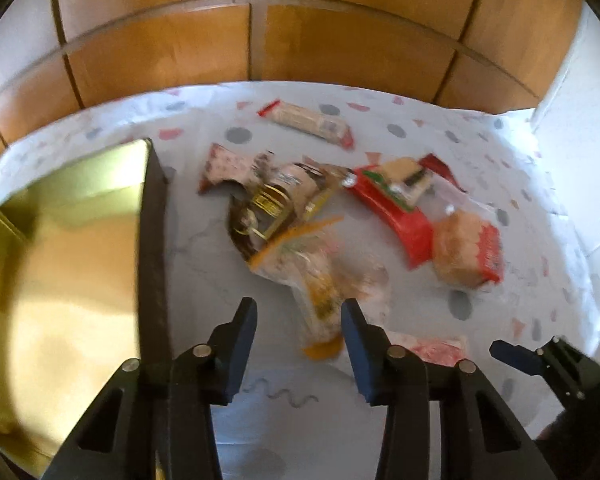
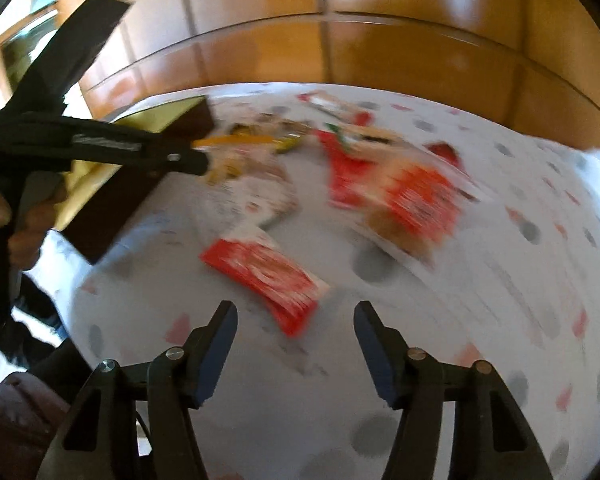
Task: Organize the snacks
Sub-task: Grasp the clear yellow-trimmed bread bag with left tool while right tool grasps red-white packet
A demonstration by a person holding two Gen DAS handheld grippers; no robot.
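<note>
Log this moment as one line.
left hand-held gripper: open, above clear snack bag | right hand-held gripper: open, near red packet | gold box: open

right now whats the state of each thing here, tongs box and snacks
left tongs: open, empty, over a clear snack bag
right tongs: open, empty
gold box: open, inside looks empty
clear snack bag: lying flat on the tablecloth
red wafer packet: lying flat, sealed as far as the blur shows
long biscuit pack: lying apart, near the far edge
</note>
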